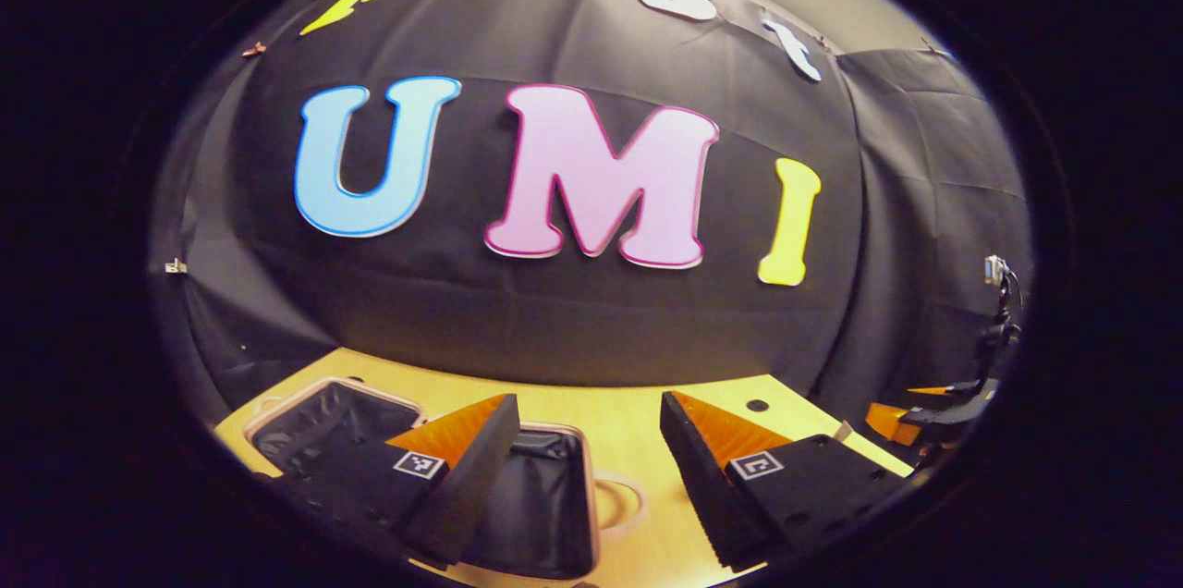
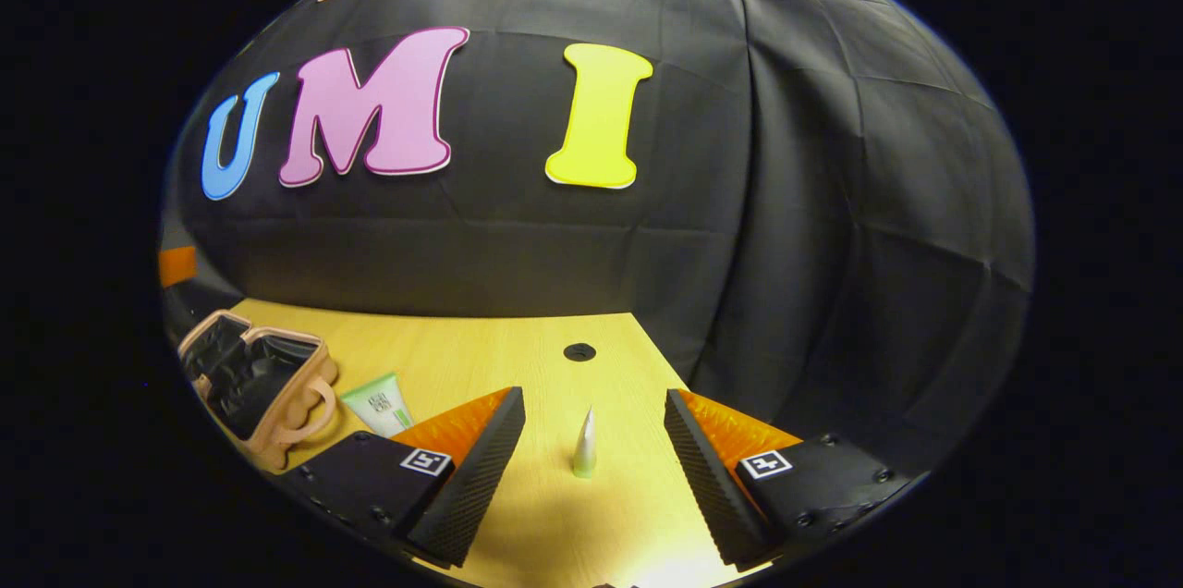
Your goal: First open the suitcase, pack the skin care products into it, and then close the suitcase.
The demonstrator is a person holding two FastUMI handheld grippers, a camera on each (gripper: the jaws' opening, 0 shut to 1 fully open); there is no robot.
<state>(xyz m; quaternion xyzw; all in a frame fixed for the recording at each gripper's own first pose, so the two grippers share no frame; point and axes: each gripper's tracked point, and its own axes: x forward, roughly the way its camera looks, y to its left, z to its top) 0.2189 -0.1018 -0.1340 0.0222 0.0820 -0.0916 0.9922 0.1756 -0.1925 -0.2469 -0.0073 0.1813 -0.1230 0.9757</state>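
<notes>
The pink-rimmed suitcase (image 1: 545,514) lies open on the wooden table, its two black-lined halves (image 1: 323,422) flat. My left gripper (image 1: 589,403) hangs open above it, nothing between its fingers. In the right gripper view the suitcase (image 2: 268,385) sits at the far left with its handle (image 2: 310,412) toward me. A green-and-white tube (image 2: 379,403) lies beside that handle. A small silvery pointed tube (image 2: 584,445) stands upright on the table, between the fingers of my open right gripper (image 2: 593,398) but untouched by them. The right gripper (image 1: 924,412) also shows far right in the left gripper view.
The table (image 2: 481,357) ends at the black cloth wall behind and to the right. A round cable hole (image 2: 579,351) is in the tabletop past the small tube. A small camera on a stand (image 1: 996,292) rises at the right edge.
</notes>
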